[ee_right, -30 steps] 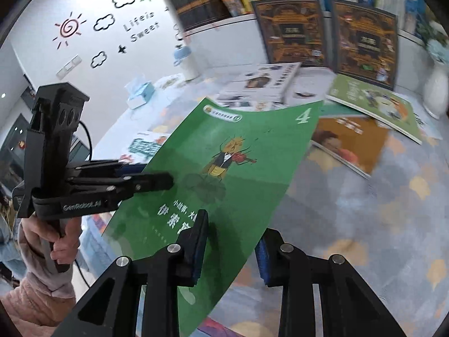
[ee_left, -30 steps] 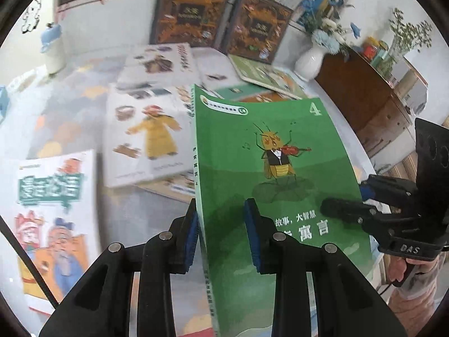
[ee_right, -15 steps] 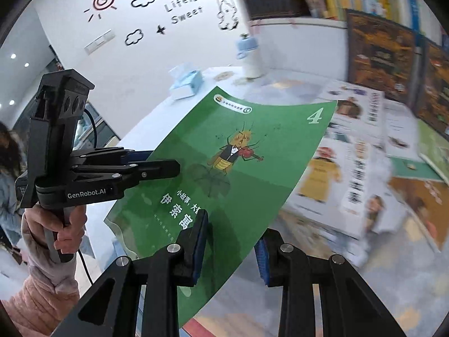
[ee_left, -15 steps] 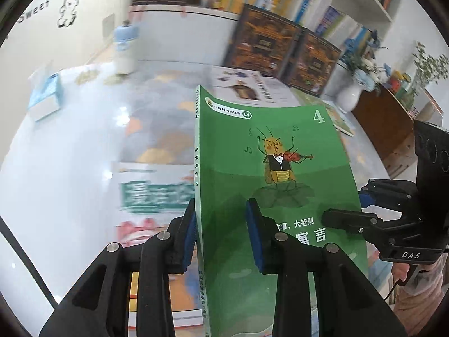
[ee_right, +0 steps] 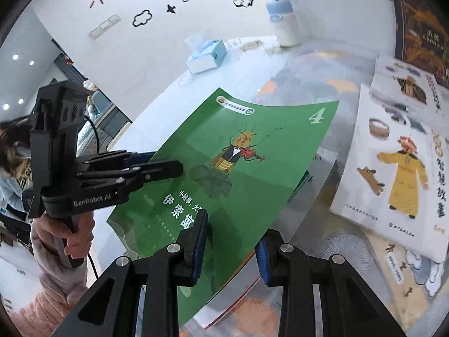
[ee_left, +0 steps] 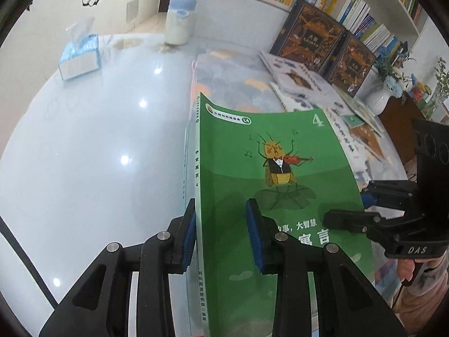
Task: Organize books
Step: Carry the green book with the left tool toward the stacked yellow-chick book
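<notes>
- Green book (ee_left: 269,196) held aloft: left gripper (ee_left: 221,233) clamped on spine edge, right gripper (ee_right: 233,241) clamped on opposite edge.
- Long axis pointing away toward tabletop (ee_left: 92,146) far edge; bare white surface lying left.

Bright, even light; ceiling lamps glare as white spots on the glossy table (ee_left: 84,151); books beyond it blur; fisheye edges bend, corners black.

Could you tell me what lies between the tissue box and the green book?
Only bare glossy white tabletop separates the tissue box from the green book, seen in the left wrist view.
</notes>
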`<state>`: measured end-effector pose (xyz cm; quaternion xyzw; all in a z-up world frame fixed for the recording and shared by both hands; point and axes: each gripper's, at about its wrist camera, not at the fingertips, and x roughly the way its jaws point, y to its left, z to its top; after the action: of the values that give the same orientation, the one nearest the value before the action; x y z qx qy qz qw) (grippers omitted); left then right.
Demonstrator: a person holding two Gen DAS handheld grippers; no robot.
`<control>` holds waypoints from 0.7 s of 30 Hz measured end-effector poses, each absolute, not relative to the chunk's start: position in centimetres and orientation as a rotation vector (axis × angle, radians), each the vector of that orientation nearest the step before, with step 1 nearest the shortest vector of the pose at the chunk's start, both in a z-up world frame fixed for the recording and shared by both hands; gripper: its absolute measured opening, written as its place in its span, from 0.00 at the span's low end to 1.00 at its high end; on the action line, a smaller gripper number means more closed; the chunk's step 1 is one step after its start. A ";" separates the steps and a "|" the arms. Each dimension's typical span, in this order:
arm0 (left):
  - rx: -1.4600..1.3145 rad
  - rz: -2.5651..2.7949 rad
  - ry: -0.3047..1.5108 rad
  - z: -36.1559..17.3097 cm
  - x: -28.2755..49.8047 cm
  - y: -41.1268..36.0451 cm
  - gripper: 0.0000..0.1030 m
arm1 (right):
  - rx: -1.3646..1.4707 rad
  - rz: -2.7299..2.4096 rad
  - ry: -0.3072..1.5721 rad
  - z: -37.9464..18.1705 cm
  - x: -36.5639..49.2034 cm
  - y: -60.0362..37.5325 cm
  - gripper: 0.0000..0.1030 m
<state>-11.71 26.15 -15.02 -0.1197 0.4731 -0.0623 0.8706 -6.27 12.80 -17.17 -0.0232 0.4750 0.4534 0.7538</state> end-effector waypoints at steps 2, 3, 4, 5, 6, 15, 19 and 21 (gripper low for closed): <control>-0.241 -0.137 1.003 -15.7 -11.5 26.0 0.29 | -0.044 0.978 1.053 -17.8 -5.8 12.8 0.30; -0.234 -0.132 1.000 -15.8 -11.5 25.9 0.29 | -0.042 0.970 1.059 -18.0 -5.6 12.8 0.30; -0.229 -0.132 0.993 -15.8 -11.5 26.0 0.30 | -0.040 0.968 1.063 -18.3 -5.5 12.8 0.30; -0.229 -0.136 0.989 -15.8 -11.4 26.0 0.30 | -0.036 0.970 1.072 -18.5 -5.4 12.7 0.30; -0.235 -0.137 0.985 -15.8 -11.4 26.2 0.30 | -0.031 0.972 1.077 -18.7 -5.3 12.7 0.30; -0.165 -0.106 0.980 -15.9 -11.5 25.5 0.33 | -0.053 0.961 1.077 -19.4 -5.4 12.7 0.31; -0.079 -0.052 0.991 -15.9 -11.6 24.6 0.37 | -0.059 0.950 1.076 -19.3 -5.5 12.7 0.31; -0.035 -0.013 0.999 -16.0 -11.4 24.4 0.37 | -0.041 0.949 1.086 -19.3 -5.3 12.6 0.32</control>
<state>-11.37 24.43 -15.99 -0.0170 0.4790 -0.0062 0.8776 -5.30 12.57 -19.29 -0.0186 0.4973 0.4342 0.7509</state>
